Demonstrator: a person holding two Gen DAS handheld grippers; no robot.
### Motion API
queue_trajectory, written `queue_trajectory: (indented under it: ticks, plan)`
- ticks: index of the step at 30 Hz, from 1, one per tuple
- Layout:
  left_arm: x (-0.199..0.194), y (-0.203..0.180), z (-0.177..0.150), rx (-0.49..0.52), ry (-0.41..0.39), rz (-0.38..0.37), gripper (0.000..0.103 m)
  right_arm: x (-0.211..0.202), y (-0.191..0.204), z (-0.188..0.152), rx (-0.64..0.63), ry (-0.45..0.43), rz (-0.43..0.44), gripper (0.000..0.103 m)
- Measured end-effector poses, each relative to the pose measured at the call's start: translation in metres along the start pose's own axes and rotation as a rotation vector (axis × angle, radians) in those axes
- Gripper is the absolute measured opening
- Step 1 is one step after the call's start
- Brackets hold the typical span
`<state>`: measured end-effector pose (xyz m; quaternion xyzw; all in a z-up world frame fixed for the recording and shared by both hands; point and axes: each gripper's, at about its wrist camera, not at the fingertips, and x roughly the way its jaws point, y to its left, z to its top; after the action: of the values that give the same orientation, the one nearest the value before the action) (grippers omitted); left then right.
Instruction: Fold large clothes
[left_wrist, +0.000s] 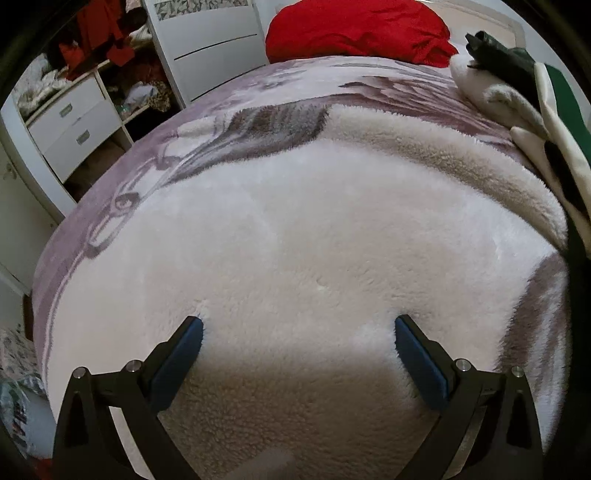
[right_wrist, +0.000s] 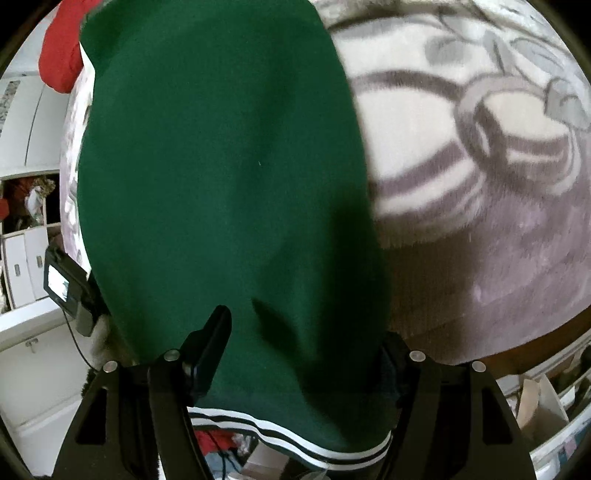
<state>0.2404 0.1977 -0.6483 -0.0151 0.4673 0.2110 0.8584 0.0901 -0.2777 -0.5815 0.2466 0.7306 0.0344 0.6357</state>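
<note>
Green knit fills most of what we see from the right wrist: the green garment (right_wrist: 229, 177), with its black-and-white striped hem (right_wrist: 295, 443) bunched at the base of the right gripper (right_wrist: 306, 332), drapes over and between the fingers, so we judge the right tongs to be grasping it, though the far finger is buried under cloth and we cannot see the pads press. From the left wrist, the left gripper (left_wrist: 299, 332) stands spread wide and released, its blue pads (left_wrist: 184, 354) resting just above a white fleece piece (left_wrist: 295, 240) that lies flat on the patterned blanket (left_wrist: 147, 155) covering the bed. We read this as an early step: the green garment is lifted and being brought toward open bed, not yet laid out, and no fold is made. The next move, as we judge it, calls for the free left tongs to find a second hem corner so the cloth can be spread between both hands. Room matters: the blanket's edge drops away near the bottom right of the right view, a red heap (left_wrist: 354, 33) sits at the far end, and a white, dark and green pile (left_wrist: 517, 92) crowds one side. Open surface lies toward the middle, where we would lay the garment.
</note>
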Motion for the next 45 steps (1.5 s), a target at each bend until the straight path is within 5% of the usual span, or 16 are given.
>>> queue_trajectory:
  ticks: [5, 10, 14, 19, 21, 23, 25, 28, 34, 37, 41, 45]
  plan:
    - [-0.010, -0.015, 0.015, 0.078, 0.027, 0.082, 0.103, -0.005, 0.004, -0.002, -0.023, -0.040, -0.033, 0.073]
    - [-0.065, -0.013, 0.060, 0.043, -0.020, -0.081, 0.103, -0.030, 0.004, -0.003, -0.015, -0.066, 0.015, 0.080]
    - [-0.091, -0.034, 0.107, 0.055, 0.045, -0.234, 0.103, -0.057, -0.011, 0.014, 0.009, -0.117, 0.035, 0.080]
    - [-0.087, -0.090, 0.167, 0.064, 0.097, -0.387, 0.103, -0.097, 0.002, 0.095, -0.045, -0.260, 0.069, 0.080]
    - [-0.079, -0.121, 0.186, 0.085, 0.116, -0.406, 0.089, -0.110, 0.018, 0.147, -0.091, -0.344, 0.071, 0.080]
    - [-0.069, -0.154, 0.203, 0.117, 0.127, -0.422, 0.052, -0.118, 0.036, 0.200, -0.134, -0.388, 0.083, 0.077]
    - [-0.052, -0.186, 0.221, 0.132, 0.149, -0.404, 0.030, -0.120, 0.052, 0.263, -0.163, -0.413, 0.089, 0.066]
    - [-0.012, -0.221, 0.230, 0.132, 0.213, -0.322, 0.030, -0.109, 0.076, 0.341, -0.161, -0.385, 0.099, 0.036]
    - [0.068, -0.234, 0.209, 0.148, 0.344, -0.190, 0.036, -0.044, 0.100, 0.439, -0.267, -0.217, -0.057, 0.033]
    - [0.075, -0.234, 0.206, 0.161, 0.333, -0.186, 0.036, -0.011, 0.100, 0.456, -0.275, -0.134, -0.088, 0.033]
    - [0.082, -0.234, 0.210, 0.145, 0.345, -0.191, 0.036, 0.003, 0.105, 0.464, -0.289, -0.142, -0.109, 0.033]
    - [0.065, -0.221, 0.215, 0.112, 0.330, -0.236, 0.036, -0.013, 0.093, 0.464, -0.229, -0.102, -0.010, 0.038]
